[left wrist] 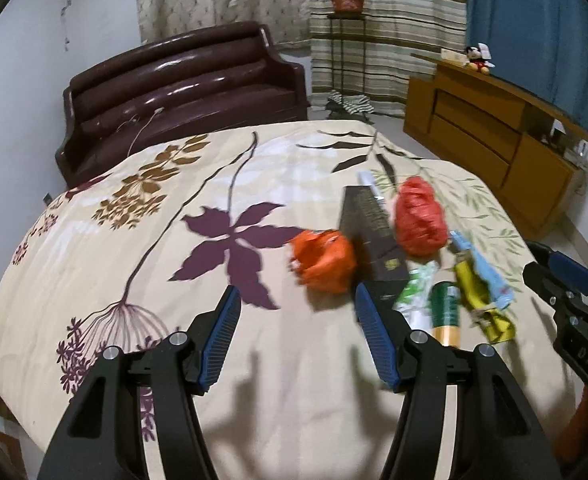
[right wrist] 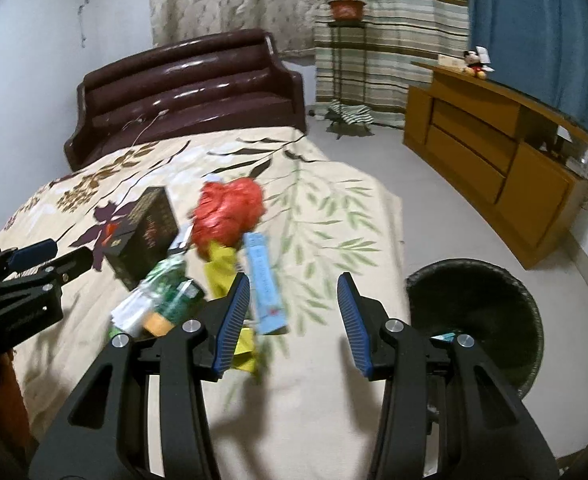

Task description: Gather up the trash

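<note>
Trash on floral bedspread (left wrist: 174, 264): orange wad (left wrist: 323, 261), dark box (left wrist: 370, 232) at its 2 o'clock, red bag (left wrist: 419, 216) beyond, green bottle (left wrist: 446, 312) and yellow-and-blue wrappers (left wrist: 482, 296) at the box's 5 o'clock. Left gripper (left wrist: 296, 304): released, nothing between the jaws. Right gripper (right wrist: 294, 294): released, empty, over the bedspread. Black bin (right wrist: 478, 312) at 3 o'clock of the right gripper, on the floor.

Trash pile (left wrist: 406, 264) on floral bedspread (left wrist: 174, 240)
</note>
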